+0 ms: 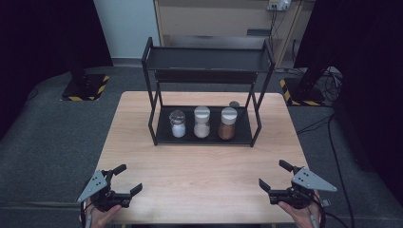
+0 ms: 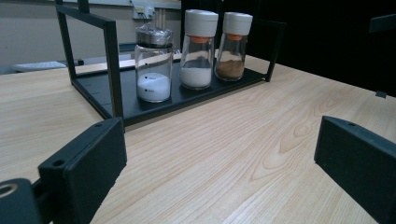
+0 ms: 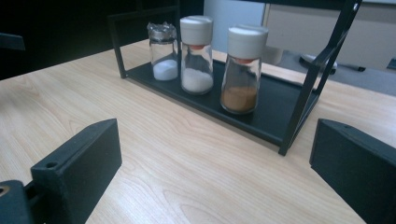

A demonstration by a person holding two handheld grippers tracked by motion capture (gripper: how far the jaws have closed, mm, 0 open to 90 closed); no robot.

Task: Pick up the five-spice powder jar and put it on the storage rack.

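This looks like a lab or recording studio set up for handling trials, not a home kitchen. A small light-wood counter (image 1: 199,166) stands alone on grey carpet (image 1: 47,137) in the middle of the frame. Black curtains (image 1: 43,33) hang at the upper left and upper right. Below them sit stand bases edged with yellow-and-black hazard tape (image 1: 85,88). At the upper right, cables (image 1: 328,80) trail across the floor and a power socket (image 1: 278,4) sits on the wall. The only kitchen-like thing is a black two-tier rack (image 1: 206,61) holding three spice jars (image 1: 202,122)
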